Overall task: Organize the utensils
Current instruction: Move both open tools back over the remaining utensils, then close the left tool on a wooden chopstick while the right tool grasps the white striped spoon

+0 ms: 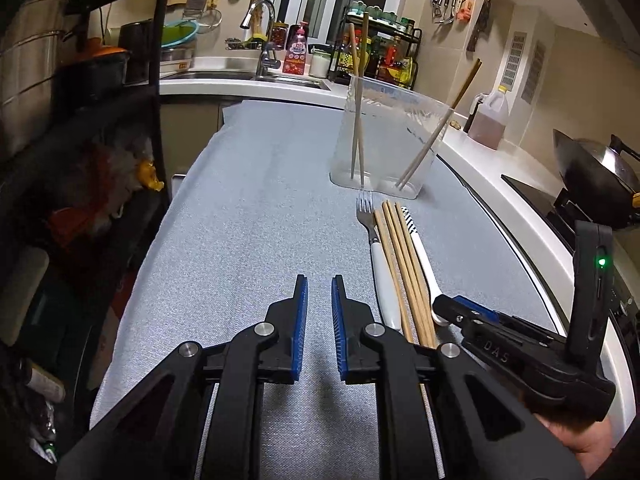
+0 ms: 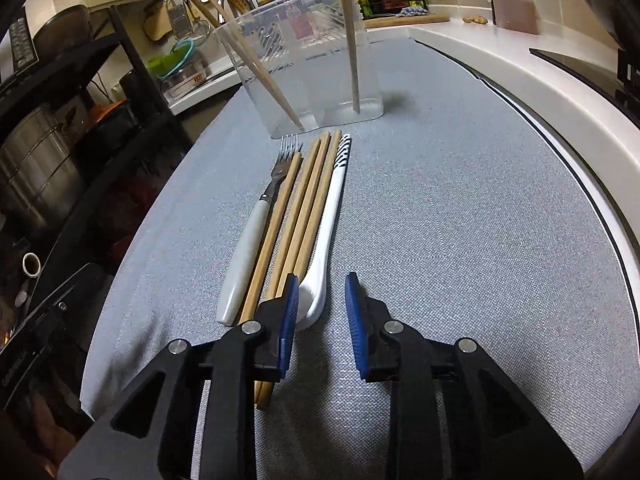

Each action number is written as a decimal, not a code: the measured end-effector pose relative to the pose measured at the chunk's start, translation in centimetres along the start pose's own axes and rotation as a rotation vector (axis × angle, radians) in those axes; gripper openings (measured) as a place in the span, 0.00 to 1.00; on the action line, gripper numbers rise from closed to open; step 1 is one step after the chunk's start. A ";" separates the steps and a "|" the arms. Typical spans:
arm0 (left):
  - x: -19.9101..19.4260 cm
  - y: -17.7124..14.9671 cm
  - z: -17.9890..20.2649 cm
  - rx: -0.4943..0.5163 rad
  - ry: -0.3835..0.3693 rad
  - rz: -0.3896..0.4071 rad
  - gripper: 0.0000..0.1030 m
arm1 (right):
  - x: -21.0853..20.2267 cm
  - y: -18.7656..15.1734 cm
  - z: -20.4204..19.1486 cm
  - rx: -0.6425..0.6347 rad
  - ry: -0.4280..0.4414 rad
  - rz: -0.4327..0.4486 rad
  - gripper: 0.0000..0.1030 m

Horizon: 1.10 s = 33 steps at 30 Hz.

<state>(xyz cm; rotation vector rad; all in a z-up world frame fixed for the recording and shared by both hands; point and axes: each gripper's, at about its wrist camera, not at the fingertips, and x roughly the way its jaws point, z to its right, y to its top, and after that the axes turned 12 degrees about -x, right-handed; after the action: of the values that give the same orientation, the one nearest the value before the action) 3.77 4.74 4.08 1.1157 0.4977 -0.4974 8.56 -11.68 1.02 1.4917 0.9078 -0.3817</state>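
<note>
A clear plastic holder stands on the grey mat with several wooden chopsticks leaning inside. In front of it lie a white-handled fork, several wooden chopsticks and a white ceramic spoon with a striped handle. My left gripper is open and empty, left of the utensils. My right gripper is open, its jaws on either side of the spoon's bowl, low over the mat; it also shows in the left wrist view.
A grey mat covers the counter. A black shelf rack stands at the left. A sink and faucet and a spice rack are behind. An oil jug and a wok sit at the right.
</note>
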 end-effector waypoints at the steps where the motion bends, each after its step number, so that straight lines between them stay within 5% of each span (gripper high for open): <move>1: 0.1 -0.1 0.1 -0.003 -0.012 -0.009 0.12 | 0.0 0.0 0.0 -0.003 0.001 -0.001 0.25; 11: 1.5 -2.7 2.6 0.038 -0.115 -0.095 0.12 | -1.1 -0.7 0.8 -0.001 -0.016 -0.001 0.09; 21: 2.6 -4.9 5.2 0.078 -0.166 -0.160 0.12 | -3.6 -2.1 3.9 -0.001 -0.110 0.018 0.08; 33: 2.8 -5.8 5.8 0.187 0.001 -0.162 0.13 | -4.7 -3.4 5.4 -0.006 -0.150 0.024 0.12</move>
<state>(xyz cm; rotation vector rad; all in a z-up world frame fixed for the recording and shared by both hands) 3.23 -3.04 0.33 1.2596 0.5530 -0.6955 4.64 -18.57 1.16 1.4472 0.7707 -0.4667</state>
